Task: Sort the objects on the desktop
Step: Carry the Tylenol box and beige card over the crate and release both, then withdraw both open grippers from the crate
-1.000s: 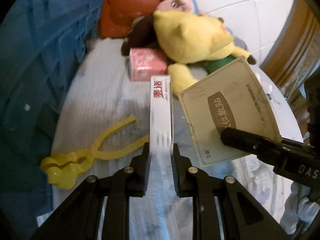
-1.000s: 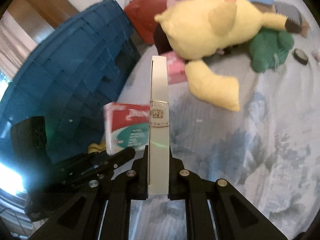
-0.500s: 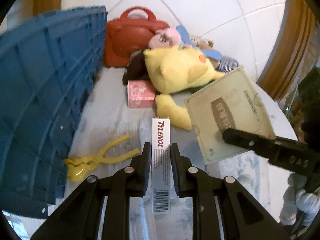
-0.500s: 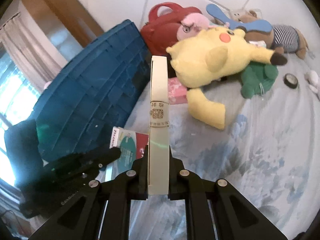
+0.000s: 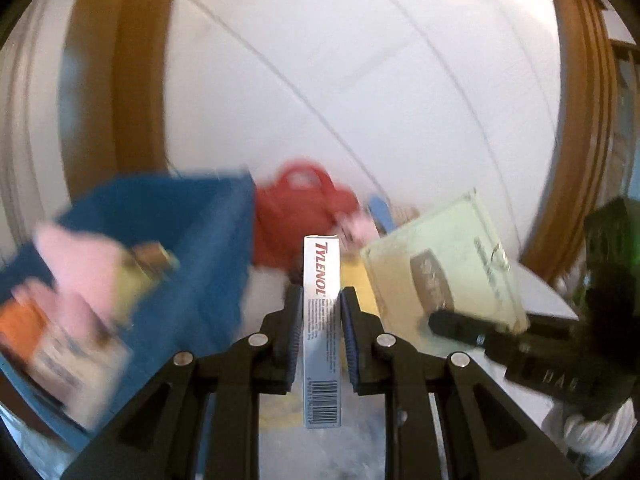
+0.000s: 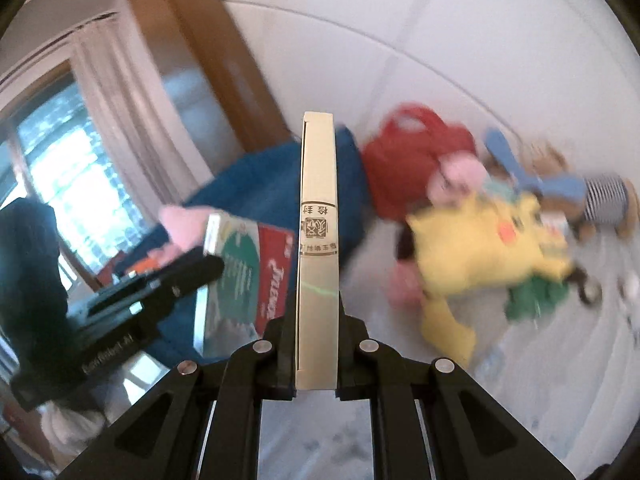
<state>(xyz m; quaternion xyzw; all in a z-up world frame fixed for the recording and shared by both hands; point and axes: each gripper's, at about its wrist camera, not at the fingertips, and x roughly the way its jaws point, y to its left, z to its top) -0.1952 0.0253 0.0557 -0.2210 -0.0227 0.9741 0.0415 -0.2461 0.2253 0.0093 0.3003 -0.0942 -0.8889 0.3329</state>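
My left gripper point(image 5: 320, 312) clamps the Tylenol box point(image 5: 321, 336) edge-on, and to its right my right gripper point(image 6: 316, 340) pinches the flat box point(image 6: 317, 248) the same way. The crate point(image 5: 208, 248) stands to my left with blurred items in it. Behind it, at the far edge of the bed point(image 6: 540, 380), sits the handbag point(image 6: 404, 160). The plush toys point(image 6: 488, 248) lie right of the handbag, against the wall point(image 5: 360, 80).

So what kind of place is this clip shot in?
Probably a home bedroom or playroom: plush toys such as the yellow plush lie on a patterned cloth, with a curtained window and a blue storage crate of household items.
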